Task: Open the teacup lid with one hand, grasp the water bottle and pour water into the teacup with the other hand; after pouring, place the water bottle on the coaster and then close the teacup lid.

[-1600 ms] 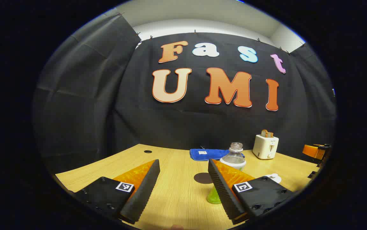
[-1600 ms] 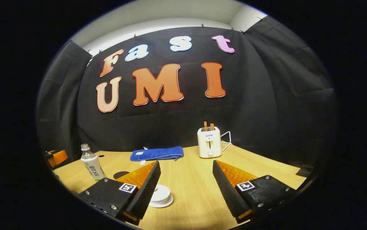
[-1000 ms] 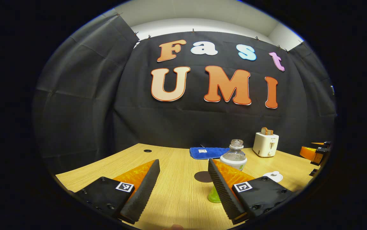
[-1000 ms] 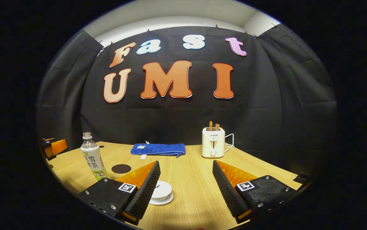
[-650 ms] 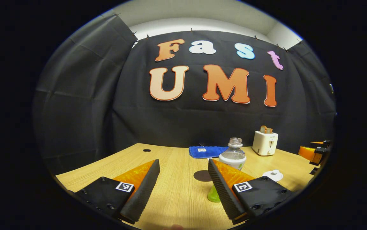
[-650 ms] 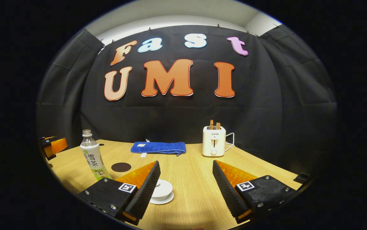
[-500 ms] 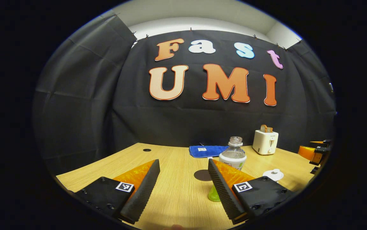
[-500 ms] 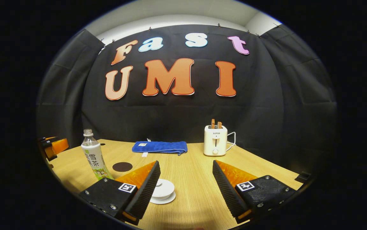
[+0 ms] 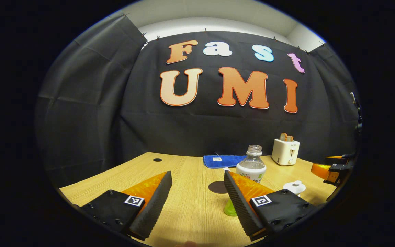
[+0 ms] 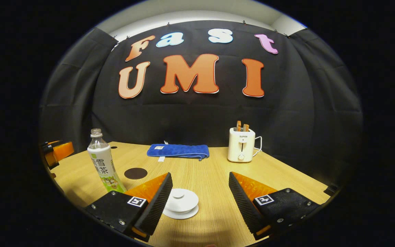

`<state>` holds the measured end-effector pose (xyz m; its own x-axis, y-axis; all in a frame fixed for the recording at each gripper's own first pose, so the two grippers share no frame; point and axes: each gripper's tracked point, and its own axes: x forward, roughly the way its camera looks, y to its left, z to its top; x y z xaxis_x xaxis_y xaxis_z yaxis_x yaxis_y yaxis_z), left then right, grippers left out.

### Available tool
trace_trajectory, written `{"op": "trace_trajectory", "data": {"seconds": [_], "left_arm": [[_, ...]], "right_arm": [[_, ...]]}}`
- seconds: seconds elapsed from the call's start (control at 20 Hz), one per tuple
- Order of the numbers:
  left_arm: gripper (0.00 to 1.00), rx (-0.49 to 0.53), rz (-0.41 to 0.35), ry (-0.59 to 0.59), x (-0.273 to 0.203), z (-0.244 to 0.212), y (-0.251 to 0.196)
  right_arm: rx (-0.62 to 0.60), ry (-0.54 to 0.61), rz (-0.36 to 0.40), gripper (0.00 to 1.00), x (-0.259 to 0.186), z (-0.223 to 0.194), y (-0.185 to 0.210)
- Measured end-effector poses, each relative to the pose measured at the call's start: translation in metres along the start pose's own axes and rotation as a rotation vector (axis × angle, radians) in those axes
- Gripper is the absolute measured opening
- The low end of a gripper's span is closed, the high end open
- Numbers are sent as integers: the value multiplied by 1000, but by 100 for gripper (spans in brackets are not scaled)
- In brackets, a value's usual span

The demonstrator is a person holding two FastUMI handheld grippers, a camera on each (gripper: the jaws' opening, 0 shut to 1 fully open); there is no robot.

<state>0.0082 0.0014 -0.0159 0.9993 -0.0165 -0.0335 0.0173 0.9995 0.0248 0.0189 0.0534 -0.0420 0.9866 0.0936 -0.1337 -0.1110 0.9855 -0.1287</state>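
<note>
Both tongs released, jaws wide apart, nothing held. Landmark: water bottle [image 10: 102,161], upright on the wooden table [image 10: 211,175], cap off. Right gripper [image 10: 199,196] sits well right of the bottle; lidded teacup [image 10: 181,203] on its saucer lies between the fingers, close to the left finger [image 10: 156,202], not touched. Dark round coaster [image 10: 135,173] just right of the bottle. In the left gripper view, left gripper [image 9: 196,195] has the bottle [image 9: 251,167] behind its right finger [image 9: 240,202], teacup [image 9: 294,187] right of the bottle.
</note>
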Motion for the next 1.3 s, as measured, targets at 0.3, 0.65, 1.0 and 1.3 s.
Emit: {"op": "trace_trajectory", "data": {"seconds": [0.3,0.65,1.0,1.3], "left_arm": [[98,1,18,12,5,-4,10],[98,-9,42,45,15,-17,23],[98,-25,54,71,25,-28,32],[98,-30,61,88,28,-34,36]], "right_arm": [[-33,69,40,99,24,-17,22],[-26,194,58,98,46,-43,35],[-58,257,51,77,53,-54,39],[-54,290,42,43,53,-61,38]]}}
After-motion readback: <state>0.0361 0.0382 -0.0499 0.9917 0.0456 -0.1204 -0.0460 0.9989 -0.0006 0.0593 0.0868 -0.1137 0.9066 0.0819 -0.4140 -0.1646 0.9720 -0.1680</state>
